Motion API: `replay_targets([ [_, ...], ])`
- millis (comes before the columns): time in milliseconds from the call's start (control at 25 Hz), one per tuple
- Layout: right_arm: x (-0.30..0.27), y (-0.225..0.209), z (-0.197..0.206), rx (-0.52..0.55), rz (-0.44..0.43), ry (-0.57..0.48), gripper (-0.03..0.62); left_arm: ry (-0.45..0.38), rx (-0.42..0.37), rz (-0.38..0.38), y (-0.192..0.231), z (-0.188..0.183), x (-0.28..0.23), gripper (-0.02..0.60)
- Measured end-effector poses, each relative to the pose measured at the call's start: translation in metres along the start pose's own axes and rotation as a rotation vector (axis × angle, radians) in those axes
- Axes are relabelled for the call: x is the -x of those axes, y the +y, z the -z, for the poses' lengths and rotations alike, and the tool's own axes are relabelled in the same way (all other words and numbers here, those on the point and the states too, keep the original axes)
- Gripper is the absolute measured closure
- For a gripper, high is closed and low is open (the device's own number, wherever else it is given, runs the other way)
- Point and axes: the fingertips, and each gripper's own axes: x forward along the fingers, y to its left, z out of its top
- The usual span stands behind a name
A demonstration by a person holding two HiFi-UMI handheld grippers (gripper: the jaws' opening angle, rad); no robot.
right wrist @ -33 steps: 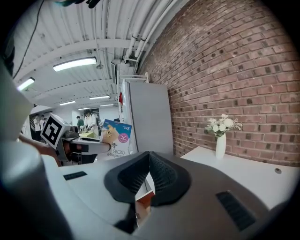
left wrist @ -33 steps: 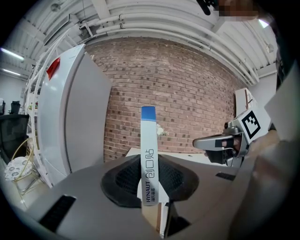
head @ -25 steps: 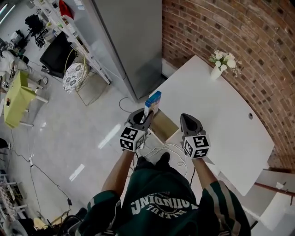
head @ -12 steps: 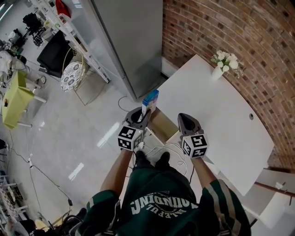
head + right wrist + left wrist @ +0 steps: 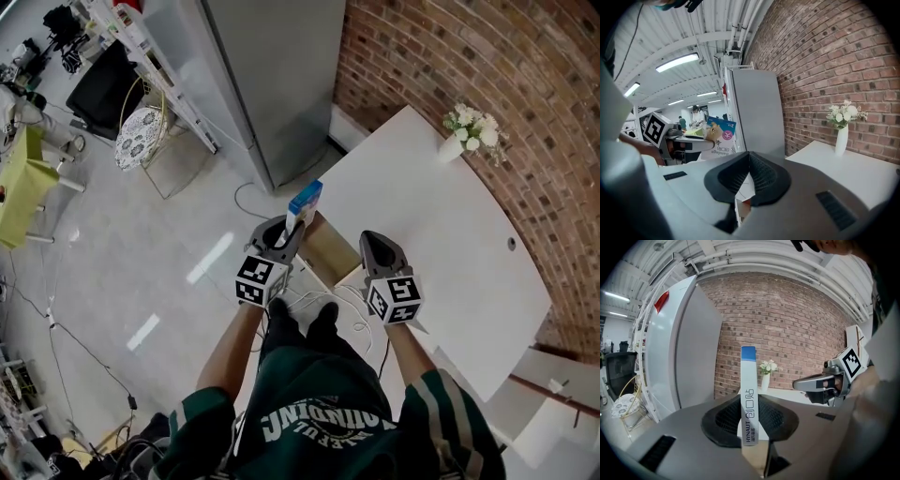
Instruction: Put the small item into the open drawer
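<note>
The left gripper [image 5: 749, 420] pinches a slim white cardboard box with a blue top [image 5: 748, 376], held upright. The right gripper [image 5: 749, 164] is pressed together on nothing. The box is not yet in the open brown wooden drawer [image 5: 333, 253] of the white table [image 5: 441, 234]; lowering and release are left. The 2 grippers hide part of the drawer's inside.

Box [image 5: 306, 202] base hidden in left claw [image 5: 284, 232], drawer [image 5: 332, 253] contents perhaps unclear
</note>
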Motion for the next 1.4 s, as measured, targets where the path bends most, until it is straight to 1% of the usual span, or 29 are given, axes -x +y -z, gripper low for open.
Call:
replay_targets([
  [200, -0.017, 0.001, 0.012, 0.006, -0.018, 0.033, 0.569, 0.028, 0.006, 0.001, 0.009, 0.017, -0.007, 0.486],
  [400, -0.035, 0.006, 0.022, 0.03, -0.038, 0.043, 0.569, 0.048, -0.013, 0.015, 0.019, 0.033, -0.012, 0.486],
  [520, -0.043, 0.008, 0.037, 0.023, -0.036, 0.06, 0.569, 0.075, -0.015, 0.026, 0.023, 0.054, -0.013, 0.486],
  [680, -0.053, 0.008, 0.054, 0.008, -0.034, 0.081, 0.569, 0.132, -0.042, 0.049, 0.028, 0.084, -0.015, 0.486],
  [880, -0.062, 0.017, 0.072, 0.009, -0.042, 0.096, 0.569, 0.164, -0.041, 0.063, 0.036, 0.116, -0.018, 0.486],
  [1000, -0.067, 0.019, 0.083, 0.005, -0.045, 0.109, 0.569, 0.205, -0.086, 0.098, 0.032, 0.139, -0.023, 0.486],
  [1120, -0.069, 0.02, 0.097, -0.013, -0.042, 0.124, 0.569, 0.276, -0.143, 0.137, 0.027, 0.168, -0.025, 0.486],
  [1200, -0.069, 0.021, 0.108, -0.038, -0.041, 0.137, 0.569, 0.311, -0.164, 0.17, 0.023, 0.186, -0.03, 0.486],
  [1400, -0.073, 0.018, 0.136, -0.059, -0.036, 0.152, 0.569, 0.34, -0.227, 0.244, 0.015, 0.218, -0.057, 0.486],
])
